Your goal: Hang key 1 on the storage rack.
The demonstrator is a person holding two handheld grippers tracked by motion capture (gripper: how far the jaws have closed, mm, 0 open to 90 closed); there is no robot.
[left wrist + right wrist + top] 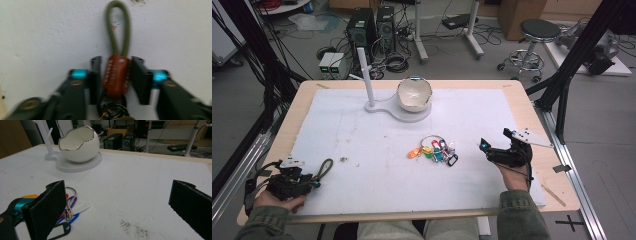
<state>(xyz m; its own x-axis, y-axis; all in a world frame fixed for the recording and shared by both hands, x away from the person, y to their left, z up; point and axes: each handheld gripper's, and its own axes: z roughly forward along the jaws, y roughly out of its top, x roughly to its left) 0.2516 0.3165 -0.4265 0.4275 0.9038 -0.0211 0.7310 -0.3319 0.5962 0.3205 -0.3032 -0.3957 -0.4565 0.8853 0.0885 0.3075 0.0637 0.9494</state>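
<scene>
Left gripper (117,75) jaws tight around keychain strap (117,37)

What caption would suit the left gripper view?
Left gripper closed around a key strap's brown leather tab, its green cord loop lying ahead on the white mat.

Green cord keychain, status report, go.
Left gripper jaws close beside the green cord keychain, at its brown leather tab; contact not certain. Right gripper open, holding nothing, beside the coloured key tags. Nothing in the way.
</scene>
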